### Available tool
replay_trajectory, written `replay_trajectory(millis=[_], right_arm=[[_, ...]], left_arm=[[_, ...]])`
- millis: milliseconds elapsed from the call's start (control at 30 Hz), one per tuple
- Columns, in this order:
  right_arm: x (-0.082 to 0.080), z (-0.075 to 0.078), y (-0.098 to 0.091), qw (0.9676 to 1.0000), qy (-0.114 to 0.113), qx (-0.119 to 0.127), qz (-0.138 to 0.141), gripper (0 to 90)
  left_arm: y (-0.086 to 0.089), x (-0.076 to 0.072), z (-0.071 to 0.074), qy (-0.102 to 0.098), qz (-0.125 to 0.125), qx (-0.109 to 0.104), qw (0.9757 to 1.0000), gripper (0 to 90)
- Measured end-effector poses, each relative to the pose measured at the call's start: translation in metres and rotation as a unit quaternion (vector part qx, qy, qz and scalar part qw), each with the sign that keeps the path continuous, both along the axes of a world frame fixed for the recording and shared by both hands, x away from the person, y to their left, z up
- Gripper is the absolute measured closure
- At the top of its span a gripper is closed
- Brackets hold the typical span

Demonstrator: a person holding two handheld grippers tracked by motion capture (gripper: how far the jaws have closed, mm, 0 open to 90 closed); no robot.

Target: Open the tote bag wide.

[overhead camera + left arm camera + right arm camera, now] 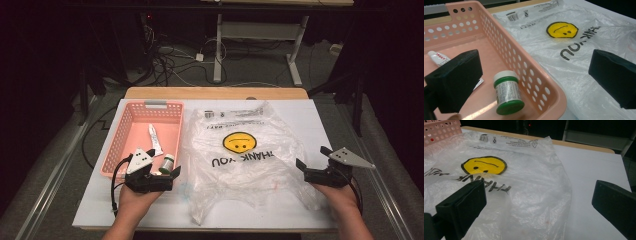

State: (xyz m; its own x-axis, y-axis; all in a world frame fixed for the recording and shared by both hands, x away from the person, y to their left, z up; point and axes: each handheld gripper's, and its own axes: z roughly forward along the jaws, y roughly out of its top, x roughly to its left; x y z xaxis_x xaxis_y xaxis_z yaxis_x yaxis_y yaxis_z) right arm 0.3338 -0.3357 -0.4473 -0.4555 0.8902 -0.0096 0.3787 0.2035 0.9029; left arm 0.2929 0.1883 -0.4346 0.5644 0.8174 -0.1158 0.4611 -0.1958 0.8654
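Pink basket (131,131) with green-capped bottle (507,92) and tube (154,139); both tools spread, empty.

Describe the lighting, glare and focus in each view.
High view: table brightly lit, room behind nearly black; plastic bag shows soft sheen. Left gripper view: left hand-held gripper jaws loom large and soft-edged, green-capped jar fairly sharp, a light streak on the pink basket floor. Right gripper view: right hand-held gripper jaws blurred, bag print readable, background dark.
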Motion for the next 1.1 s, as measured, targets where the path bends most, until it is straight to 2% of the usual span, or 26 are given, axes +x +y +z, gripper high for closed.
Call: replay_trajectory(millis=[67,133,333,367,400,533,667,733,767,800,833,933,967,1000,1067,1100], right_arm=[[0.001,-0.001,0.000,1.0000,0.002,0.000,-0.002,0.0],[0.010,-0.001,-0.001,1.0000,0.007,-0.006,-0.004,0.0],[0.035,0.002,0.001,0.9998,0.018,0.002,-0.011,0.1],[0.035,0.002,0.001,0.9998,0.018,0.002,-0.011,0.1],[0.046,0.004,0.003,0.9997,0.019,-0.005,-0.011,1.1],[0.074,0.007,0.007,0.9994,0.032,-0.009,-0.013,3.3],[0.102,0.012,0.011,0.9989,0.043,-0.005,-0.017,9.4],[0.115,0.014,0.013,0.9987,0.047,-0.009,-0.017,13.4],[0.115,0.014,0.013,0.9987,0.047,-0.009,-0.017,13.4],[0.130,0.014,0.014,0.9983,0.056,-0.011,-0.014,18.9],[0.135,0.013,0.014,0.9981,0.060,-0.011,-0.012,21.1],[0.153,0.004,0.016,0.9967,0.080,-0.011,-0.010,26.0],[0.153,0.004,0.016,0.9967,0.080,-0.011,-0.010,26.0],[0.166,-0.003,0.018,0.9948,0.100,-0.017,-0.006,31.0],[0.174,-0.008,0.018,0.9941,0.107,-0.017,0.000,40.6],[0.180,-0.010,0.019,0.9930,0.118,-0.011,0.002,42.1]], left_arm=[[0.000,0.001,0.000,0.002,-0.002,0.002,1.0000,0.0],[0.000,0.001,-0.001,-0.001,-0.001,0.008,1.0000,0.0],[0.002,0.001,-0.002,0.003,-0.009,0.000,1.0000,0.0],[0.002,0.000,-0.002,0.003,-0.009,-0.001,1.0000,0.0],[0.002,-0.001,-0.002,0.003,-0.005,-0.002,1.0000,0.0],[0.006,-0.002,0.001,0.002,0.006,-0.011,0.9999,0.0],[0.008,-0.001,0.000,0.012,0.012,-0.013,0.9998,0.0],[0.009,0.000,0.001,0.023,-0.001,-0.020,0.9996,0.0],[0.009,0.000,0.001,0.023,-0.001,-0.020,0.9996,0.0],[0.010,0.000,0.001,0.024,-0.004,-0.029,0.9993,0.0],[0.011,0.000,0.001,0.023,-0.004,-0.032,0.9992,0.0],[0.012,-0.001,0.003,0.017,-0.003,-0.028,0.9994,0.0],[0.012,-0.001,0.003,0.015,-0.003,-0.030,0.9994,0.0],[0.012,-0.001,0.004,0.016,-0.002,-0.030,0.9994,0.0],[0.012,-0.001,0.006,0.017,-0.004,-0.029,0.9994,0.0],[0.011,-0.001,0.006,0.015,-0.004,-0.026,0.9995,0.0]])
